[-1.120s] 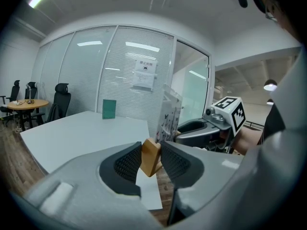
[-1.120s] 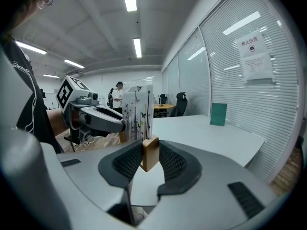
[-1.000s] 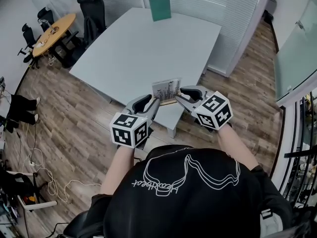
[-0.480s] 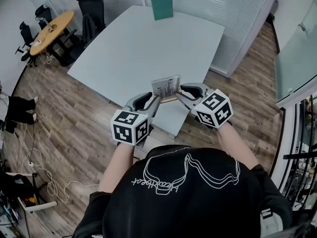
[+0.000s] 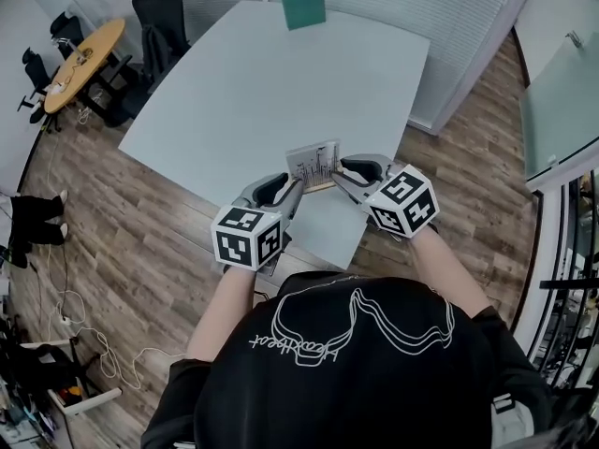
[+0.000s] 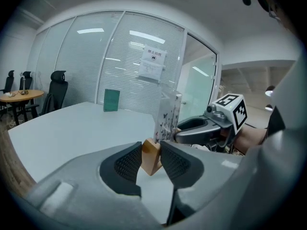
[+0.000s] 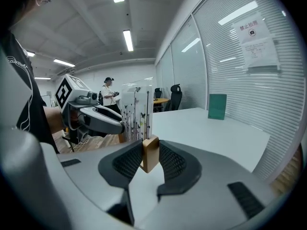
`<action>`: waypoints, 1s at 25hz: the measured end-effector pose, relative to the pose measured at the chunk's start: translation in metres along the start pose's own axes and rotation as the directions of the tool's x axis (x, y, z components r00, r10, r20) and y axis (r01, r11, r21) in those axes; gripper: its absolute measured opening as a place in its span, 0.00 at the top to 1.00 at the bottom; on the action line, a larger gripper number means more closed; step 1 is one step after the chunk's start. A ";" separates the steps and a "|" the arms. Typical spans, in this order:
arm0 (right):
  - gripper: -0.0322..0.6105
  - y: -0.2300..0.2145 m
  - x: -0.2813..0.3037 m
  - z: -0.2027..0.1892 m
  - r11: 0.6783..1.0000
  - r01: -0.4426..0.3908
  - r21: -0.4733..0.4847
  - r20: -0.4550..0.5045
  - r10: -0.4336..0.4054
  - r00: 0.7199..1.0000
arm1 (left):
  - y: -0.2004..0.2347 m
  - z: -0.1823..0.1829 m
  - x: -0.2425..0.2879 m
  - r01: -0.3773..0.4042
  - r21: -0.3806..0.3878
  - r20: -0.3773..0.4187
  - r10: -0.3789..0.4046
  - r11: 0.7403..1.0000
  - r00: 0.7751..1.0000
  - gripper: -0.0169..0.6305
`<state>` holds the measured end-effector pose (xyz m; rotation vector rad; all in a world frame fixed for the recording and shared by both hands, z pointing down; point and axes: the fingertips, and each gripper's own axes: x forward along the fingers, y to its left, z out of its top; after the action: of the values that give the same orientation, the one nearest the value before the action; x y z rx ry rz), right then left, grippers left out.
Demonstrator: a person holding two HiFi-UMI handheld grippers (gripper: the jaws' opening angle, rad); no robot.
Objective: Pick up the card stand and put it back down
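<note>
The card stand (image 5: 314,166) is a wooden bar with an upright clear card printed with dark stems and butterflies. It is over the near corner of the white table (image 5: 253,82). My left gripper (image 5: 294,188) is shut on the left end of the wooden base (image 6: 151,157). My right gripper (image 5: 339,174) is shut on the right end of the wooden base (image 7: 149,153). The card (image 6: 168,116) rises between the two grippers. Each gripper shows in the other's view: the right gripper (image 6: 206,128) and the left gripper (image 7: 96,119). I cannot tell whether the base touches the table.
A green board (image 5: 302,0) stands upright at the table's far edge. A round wooden table (image 5: 84,50) and black office chairs (image 5: 150,7) are at the far left. Glass partitions with blinds run behind and to the right. Cables lie on the wood floor at the left.
Both grippers keep their hold on the stand at the same spot over the table's near corner. Only the head camera has drifted a little.
</note>
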<state>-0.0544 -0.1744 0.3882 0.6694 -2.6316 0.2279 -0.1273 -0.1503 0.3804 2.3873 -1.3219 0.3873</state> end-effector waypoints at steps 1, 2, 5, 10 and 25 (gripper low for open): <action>0.78 -0.004 0.007 0.000 1.000 0.004 0.004 -0.004 -0.004 1.000 | 0.007 0.000 0.005 0.003 -0.005 -0.006 -0.003 1.000 1.000 0.78; 0.78 -0.008 0.013 -0.001 1.000 0.009 0.009 -0.009 -0.009 1.000 | 0.014 -0.001 0.010 0.007 -0.007 -0.013 -0.007 1.000 1.000 0.78; 0.78 -0.020 0.030 -0.011 0.999 0.024 0.044 -0.024 -0.022 0.999 | 0.030 -0.007 0.026 0.020 -0.002 -0.034 -0.020 1.000 0.999 0.78; 0.78 -0.040 0.052 -0.029 0.996 0.047 0.080 -0.037 -0.044 0.998 | 0.048 -0.018 0.055 0.050 0.000 -0.063 -0.050 0.999 0.997 0.78; 0.78 -0.084 0.084 -0.097 0.987 0.105 0.118 -0.118 -0.091 0.989 | 0.066 -0.070 0.129 0.085 -0.028 -0.187 -0.089 0.996 0.978 0.78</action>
<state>-0.0462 -0.2582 0.5157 0.8015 -2.4847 0.3908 -0.1209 -0.2465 0.5089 2.3176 -1.1288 0.5562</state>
